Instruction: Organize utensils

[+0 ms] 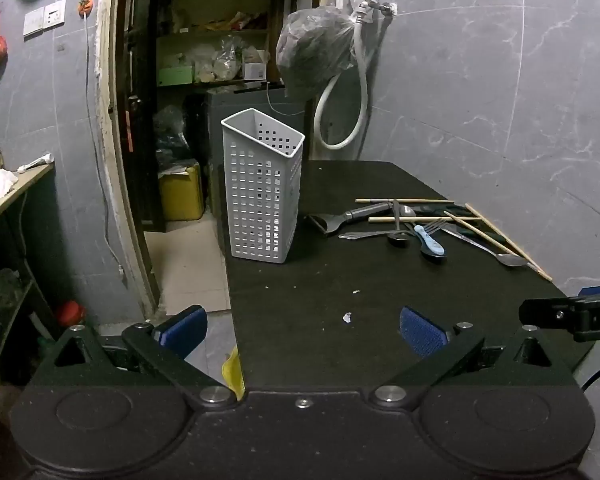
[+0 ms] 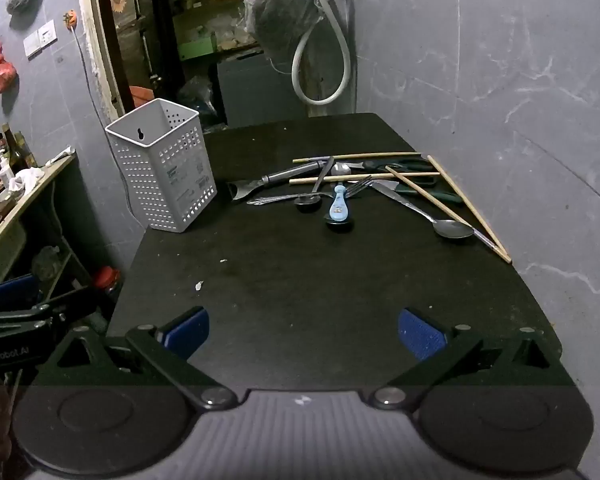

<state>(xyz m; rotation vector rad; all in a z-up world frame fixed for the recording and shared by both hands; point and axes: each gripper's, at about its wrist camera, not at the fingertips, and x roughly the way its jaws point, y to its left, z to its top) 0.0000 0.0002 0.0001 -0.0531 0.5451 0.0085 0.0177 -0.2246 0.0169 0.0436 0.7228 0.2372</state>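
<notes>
Both grippers hung over the near edge of the dark desk (image 2: 300, 272), the left gripper (image 1: 302, 330) and the right gripper (image 2: 303, 332) each with jaws spread wide and nothing between them, pitched down toward the work. At the desk's far left corner stood the white perforated basket (image 2: 168, 168), upright and apparently empty, ready to receive. To its right lay the utensil pile (image 2: 364, 188): chopsticks, spoons, a fork and a blue-handled spoon (image 2: 339, 205), crossed loosely, so each piece probably wanted singling out.

tabletop (image 2: 300, 272): matt black, speckled | basket (image 2: 168, 168): white perforated plastic | chopsticks (image 2: 468, 208): bare wood | spoon (image 2: 454, 229): shiny metal | small spoon's handle (image 2: 337, 204): blue plastic
</notes>
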